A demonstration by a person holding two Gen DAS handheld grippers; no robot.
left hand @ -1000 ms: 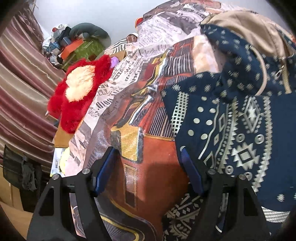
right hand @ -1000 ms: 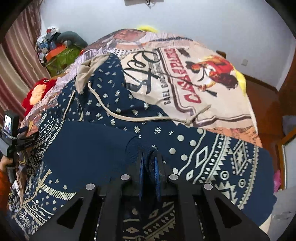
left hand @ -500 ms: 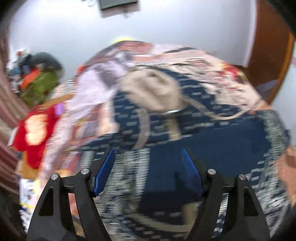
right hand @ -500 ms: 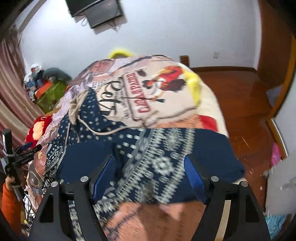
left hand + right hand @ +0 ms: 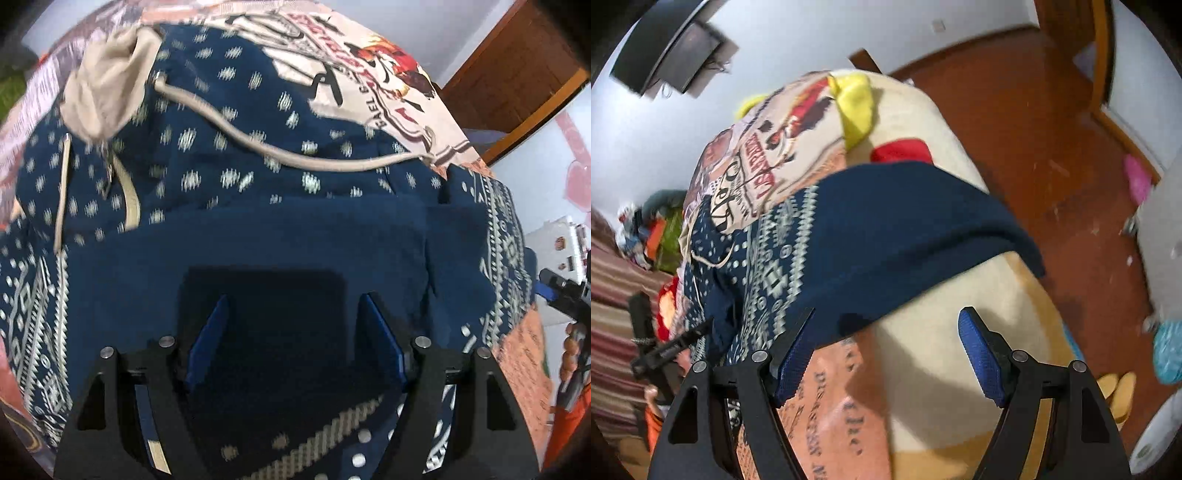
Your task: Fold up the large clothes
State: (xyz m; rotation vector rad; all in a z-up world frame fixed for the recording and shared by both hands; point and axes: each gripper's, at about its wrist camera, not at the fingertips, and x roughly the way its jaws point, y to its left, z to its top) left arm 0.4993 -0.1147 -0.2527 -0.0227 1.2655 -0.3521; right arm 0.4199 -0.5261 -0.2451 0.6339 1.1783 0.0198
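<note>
Both jaws stand wide now, where a second ago the right gripper was pinched shut on a bunch of navy cloth; it has let go and swung out toward the bed's edge, and nothing lies between its blue pads but bedspread. On the other side the left gripper has swept from the bedspread beside the garment to a place over its plain navy middle, its jaws just as wide and empty, hovering above the cloth rather than pressing on it. Beneath them the hoodie lies spread on the bed, hood and tan drawstring toward the far end, one patterned panel hanging toward the near right edge in the right wrist view. Its sleeve looks already laid in across the body, so the step in hand seems to be the reach for a fresh grip between folds. Next each hand would likely need to drop onto a hem or side edge, close on a single layer pair, and carry it over evenly without dragging the folded part askew.
</note>
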